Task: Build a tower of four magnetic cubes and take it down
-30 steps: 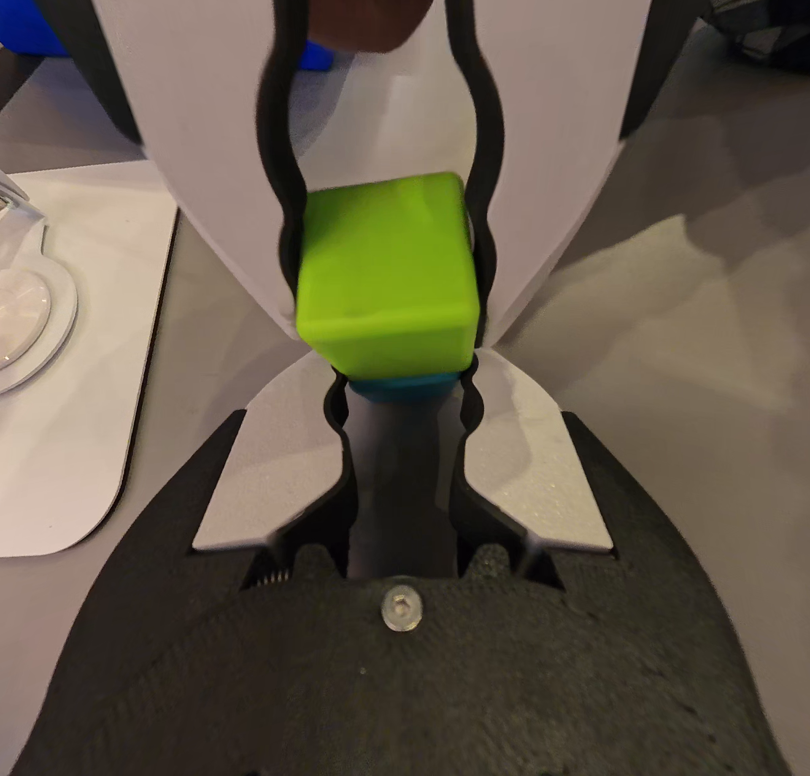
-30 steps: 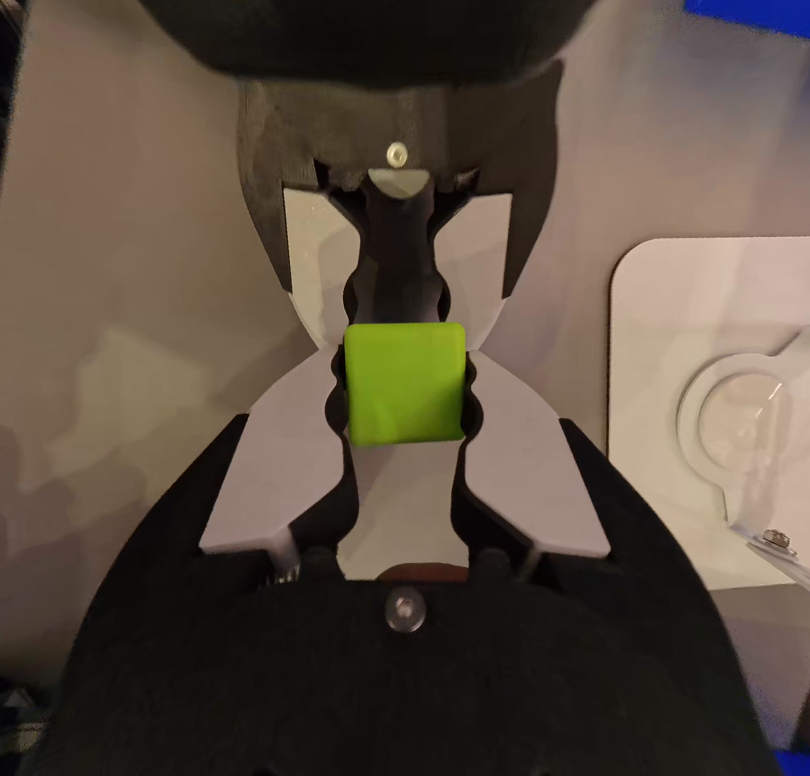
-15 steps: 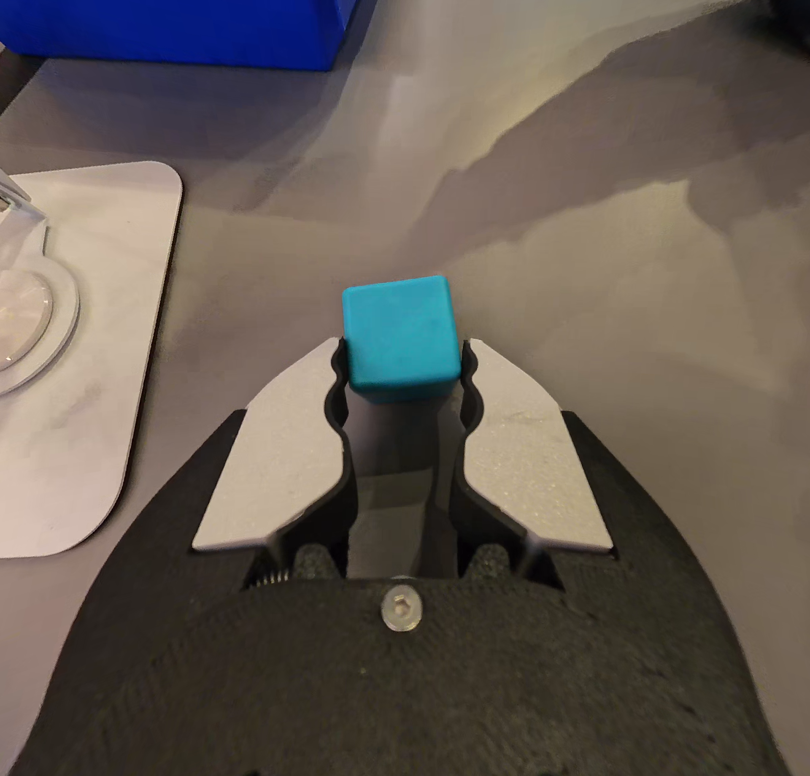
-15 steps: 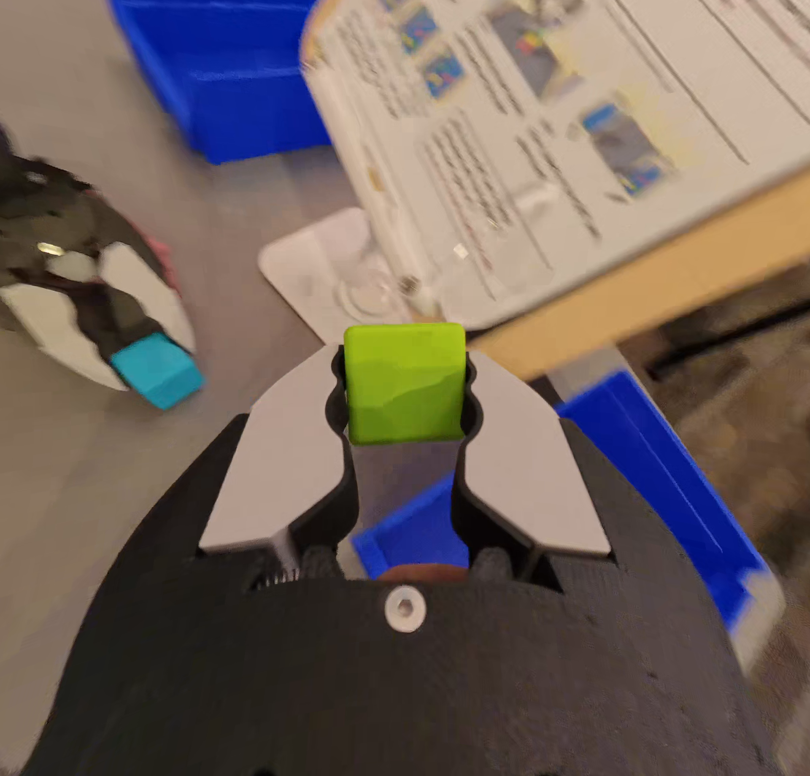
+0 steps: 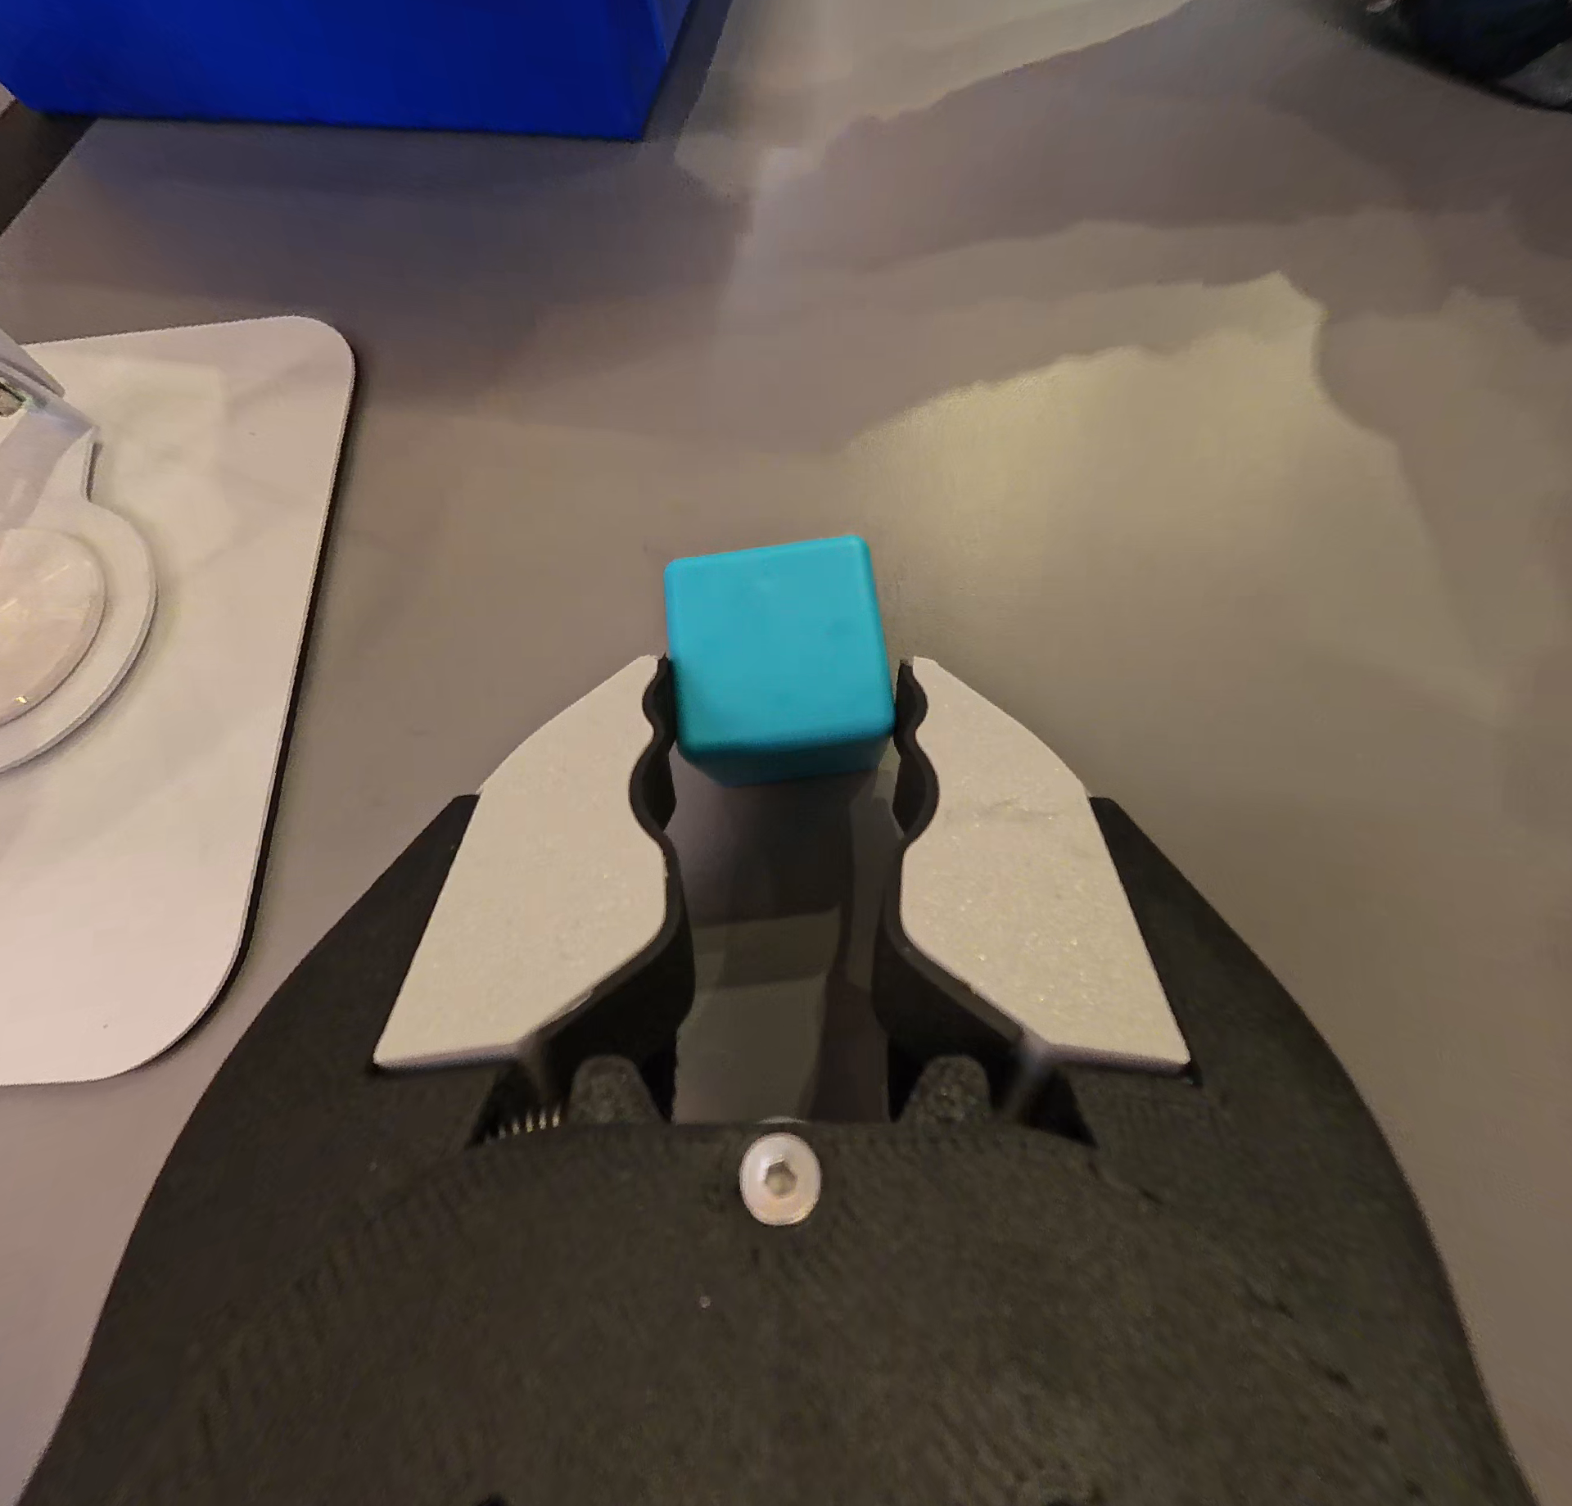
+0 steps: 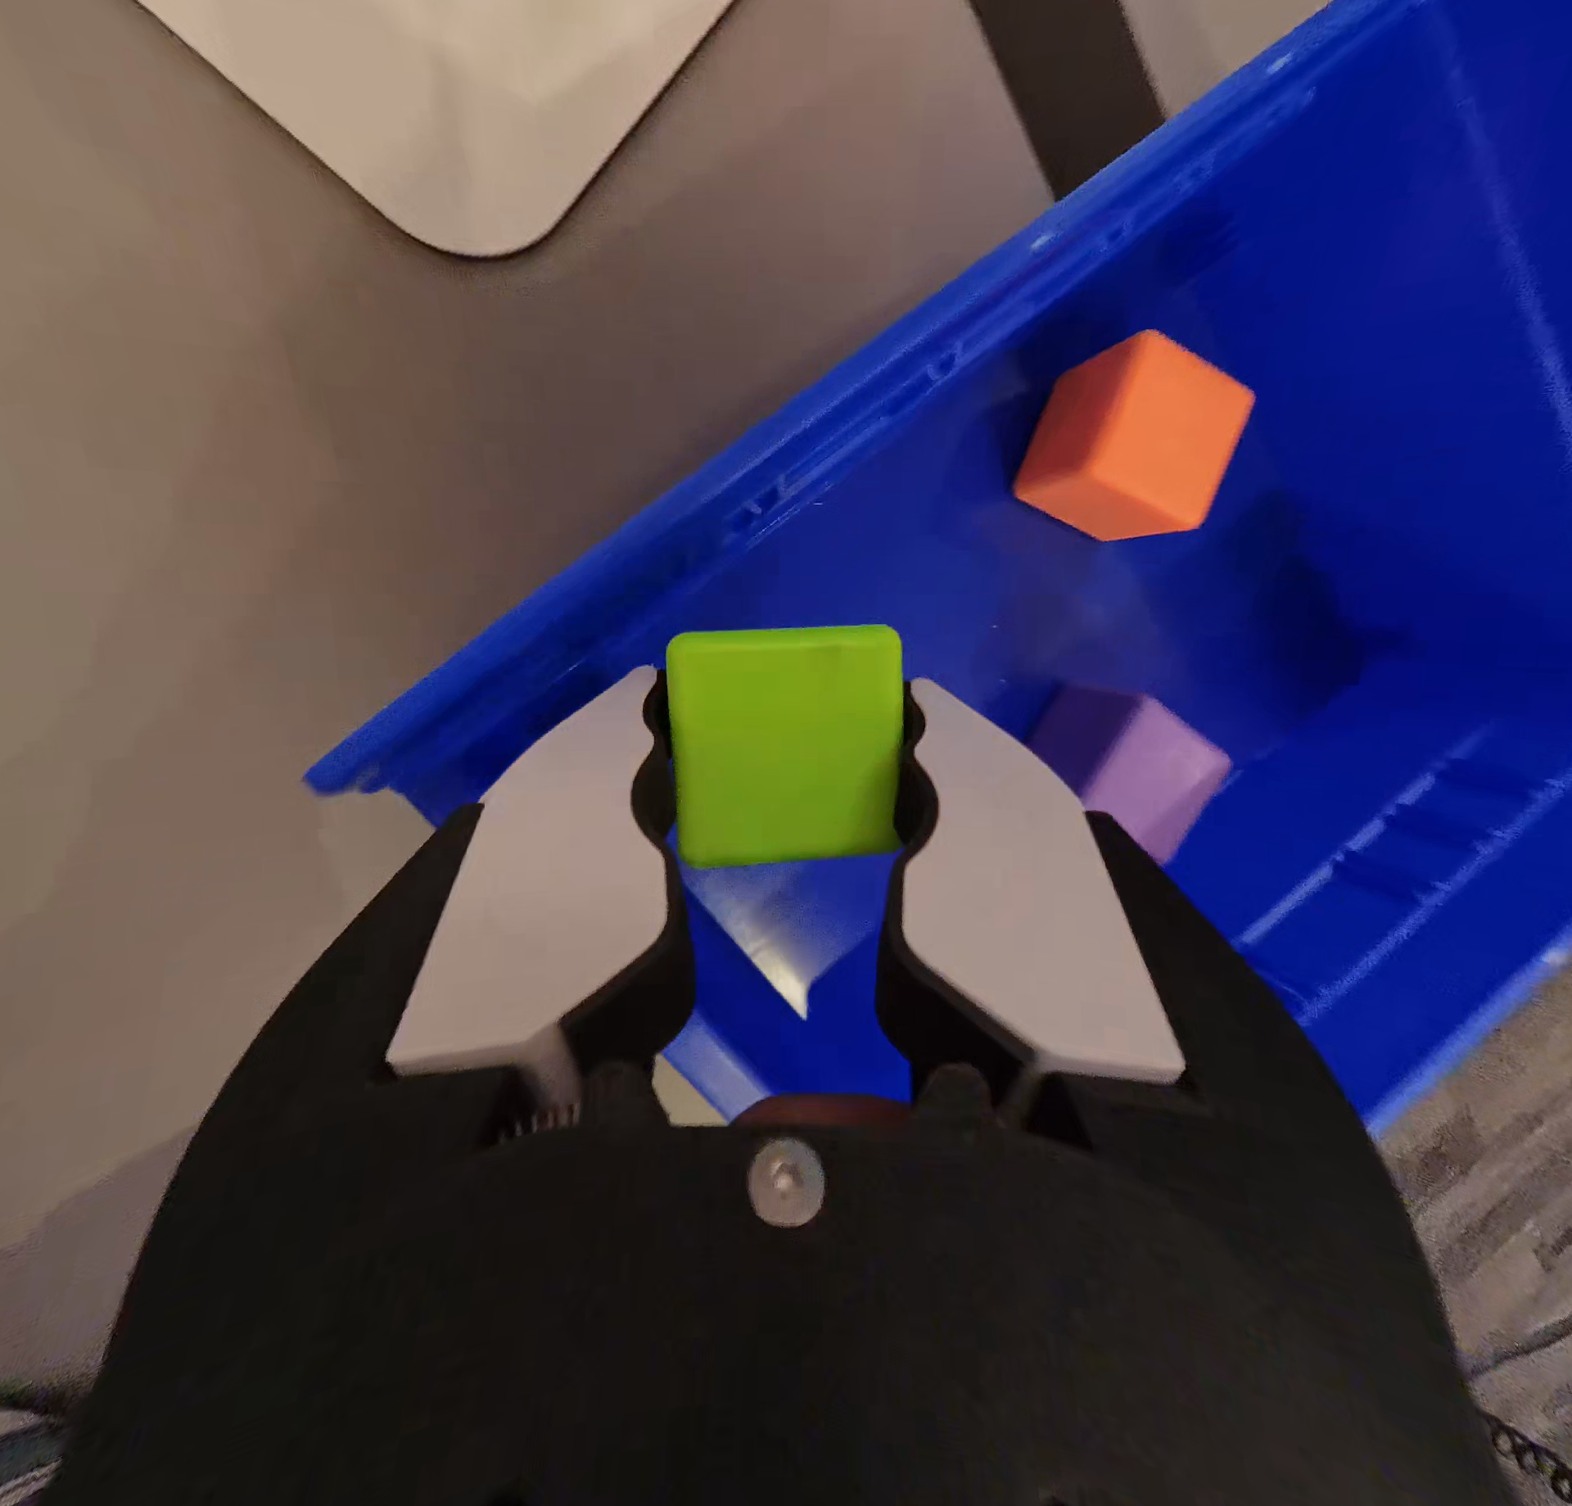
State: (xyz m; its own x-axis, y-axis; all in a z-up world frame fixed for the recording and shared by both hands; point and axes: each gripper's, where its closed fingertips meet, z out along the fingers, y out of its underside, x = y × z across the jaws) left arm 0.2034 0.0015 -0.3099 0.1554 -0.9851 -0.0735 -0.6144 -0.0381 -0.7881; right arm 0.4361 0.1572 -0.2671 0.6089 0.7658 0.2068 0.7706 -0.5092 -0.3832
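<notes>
My left gripper is shut on a teal cube and holds it low over the grey table. My right gripper is shut on a lime green cube and holds it above the near corner of a blue bin. Inside that bin lie an orange cube and a purple cube, apart from each other. The right gripper does not show in the left wrist view.
A white stand base with a clear round mount lies left of the left gripper; its corner also shows in the right wrist view. Another blue bin stands at the far left. A dark object is at the far right. Across from one pair of fingers to the other is roughly 30 cm.
My right gripper pulled the green cube off the teal cube and swung it away to above the blue bin. My left gripper has kept hold of the teal cube in place.
</notes>
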